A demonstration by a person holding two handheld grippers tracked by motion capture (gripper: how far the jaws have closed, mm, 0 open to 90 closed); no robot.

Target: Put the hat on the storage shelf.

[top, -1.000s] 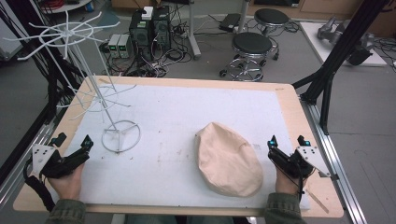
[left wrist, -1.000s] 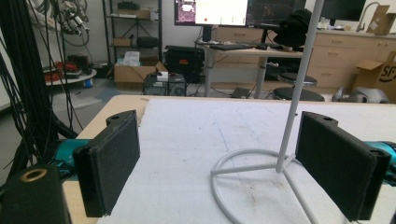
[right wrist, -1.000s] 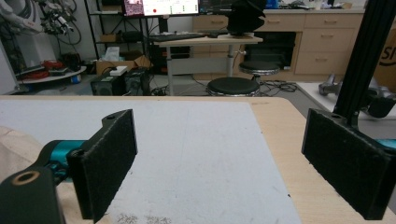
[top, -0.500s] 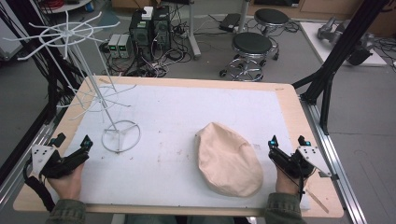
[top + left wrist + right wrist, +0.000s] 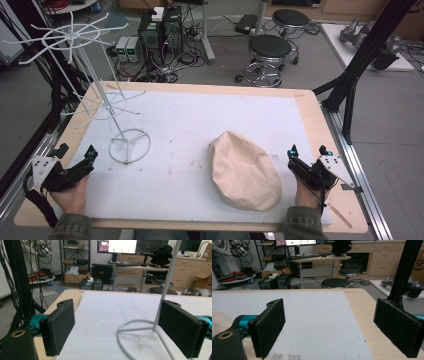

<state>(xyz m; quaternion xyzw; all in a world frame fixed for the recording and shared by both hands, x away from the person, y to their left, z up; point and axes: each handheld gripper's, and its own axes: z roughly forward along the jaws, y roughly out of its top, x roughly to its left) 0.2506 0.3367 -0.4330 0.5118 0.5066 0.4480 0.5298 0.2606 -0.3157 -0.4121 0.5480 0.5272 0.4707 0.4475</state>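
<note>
While jaws gape — cap [image 5: 245,170] near right gripper [image 5: 306,156]; table edge [image 5: 320,227]

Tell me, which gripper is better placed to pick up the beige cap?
The right gripper. It rests open just beside the beige cap, while the left gripper sits across the table by the white wire stand.

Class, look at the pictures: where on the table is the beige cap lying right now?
In the high view the beige cap lies on the white mat, right of centre near the front edge, just left of the open right gripper.
</note>
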